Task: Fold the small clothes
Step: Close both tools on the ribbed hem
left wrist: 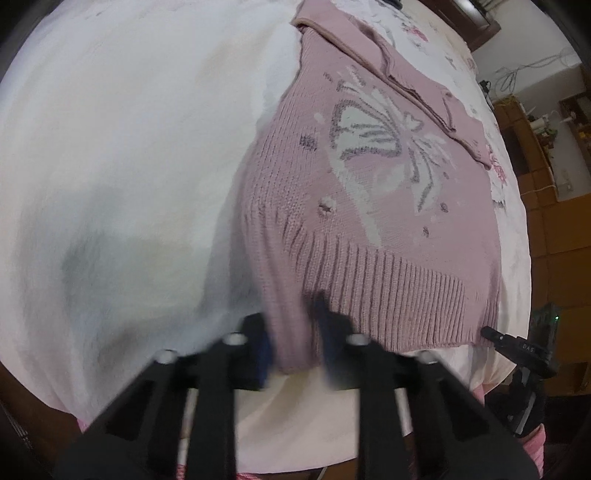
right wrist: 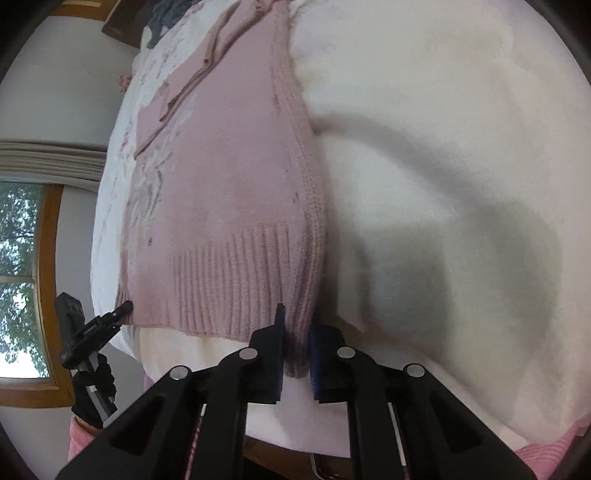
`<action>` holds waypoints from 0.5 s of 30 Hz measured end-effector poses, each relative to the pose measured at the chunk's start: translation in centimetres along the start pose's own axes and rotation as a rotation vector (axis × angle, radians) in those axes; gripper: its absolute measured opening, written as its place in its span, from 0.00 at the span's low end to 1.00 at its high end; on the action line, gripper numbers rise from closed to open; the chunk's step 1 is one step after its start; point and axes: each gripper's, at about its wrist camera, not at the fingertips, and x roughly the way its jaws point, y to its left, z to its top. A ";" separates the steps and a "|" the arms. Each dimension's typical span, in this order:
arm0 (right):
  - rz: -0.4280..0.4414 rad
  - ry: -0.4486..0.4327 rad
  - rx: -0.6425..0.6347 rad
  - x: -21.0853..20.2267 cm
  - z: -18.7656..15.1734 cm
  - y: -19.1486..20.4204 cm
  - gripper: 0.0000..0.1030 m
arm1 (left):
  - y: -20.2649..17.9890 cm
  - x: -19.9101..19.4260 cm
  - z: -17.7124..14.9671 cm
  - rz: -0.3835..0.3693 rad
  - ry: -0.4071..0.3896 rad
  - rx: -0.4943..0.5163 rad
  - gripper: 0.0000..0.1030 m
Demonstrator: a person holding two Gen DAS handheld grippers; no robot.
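Observation:
A pink knit sweater (left wrist: 369,192) with a white butterfly pattern lies flat on a white cover (left wrist: 129,147), ribbed hem towards me. My left gripper (left wrist: 291,332) is shut on the hem's left corner, with bunched knit between its fingers. At the hem's right corner in the same view sits the right gripper (left wrist: 517,345). In the right wrist view the sweater (right wrist: 229,177) stretches away, and my right gripper (right wrist: 298,332) is shut on its folded right hem edge. The left gripper (right wrist: 99,325) shows at the hem's far left corner.
The cover (right wrist: 461,147) spreads wide beside the sweater. A floral sheet (left wrist: 498,173) lies beyond the sweater. Wooden furniture (left wrist: 535,155) stands past the bed. A window (right wrist: 22,280) and dark clothes (right wrist: 166,14) show in the right wrist view. A gloved hand (right wrist: 92,384) in a pink sleeve holds the left gripper.

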 end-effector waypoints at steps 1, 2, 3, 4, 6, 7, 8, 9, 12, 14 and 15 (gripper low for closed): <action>0.017 -0.003 0.001 -0.2 0.0 0.1 0.10 | 0.0 -0.2 0.1 -0.006 -0.005 0.001 0.09; 0.042 -0.007 0.005 -0.6 0.0 0.1 0.10 | 0.1 -0.4 0.2 -0.022 -0.008 -0.005 0.09; 0.072 -0.014 0.015 -1.2 0.2 0.0 0.10 | 0.1 -0.6 0.3 -0.039 -0.011 -0.014 0.09; 0.101 -0.022 0.024 -1.8 0.5 0.0 0.10 | 0.1 -1.0 0.6 -0.071 -0.022 -0.030 0.08; 0.152 -0.040 0.034 -2.9 1.1 0.2 0.10 | -0.2 -1.7 1.2 -0.117 -0.045 -0.043 0.08; 0.172 -0.050 0.037 -3.5 1.5 0.5 0.10 | -0.4 -2.0 1.5 -0.131 -0.055 -0.044 0.08; 0.180 -0.058 0.039 -4.0 1.8 0.7 0.10 | -0.7 -2.4 2.0 -0.145 -0.066 -0.045 0.08; 0.188 -0.069 0.039 -4.5 2.3 1.1 0.10 | -0.9 -2.7 2.5 -0.159 -0.077 -0.046 0.08; 0.190 -0.097 0.022 -6.0 4.3 2.5 0.10 | -2.4 -3.6 4.4 -0.169 -0.107 -0.029 0.08; 0.187 -0.108 0.015 -6.5 5.7 3.2 0.10 | -3.3 -4.0 6.0 -0.155 -0.126 -0.003 0.08; 0.185 -0.113 0.012 -6.7 6.7 3.7 0.10 | -3.7 -4.2 6.8 -0.153 -0.134 0.002 0.08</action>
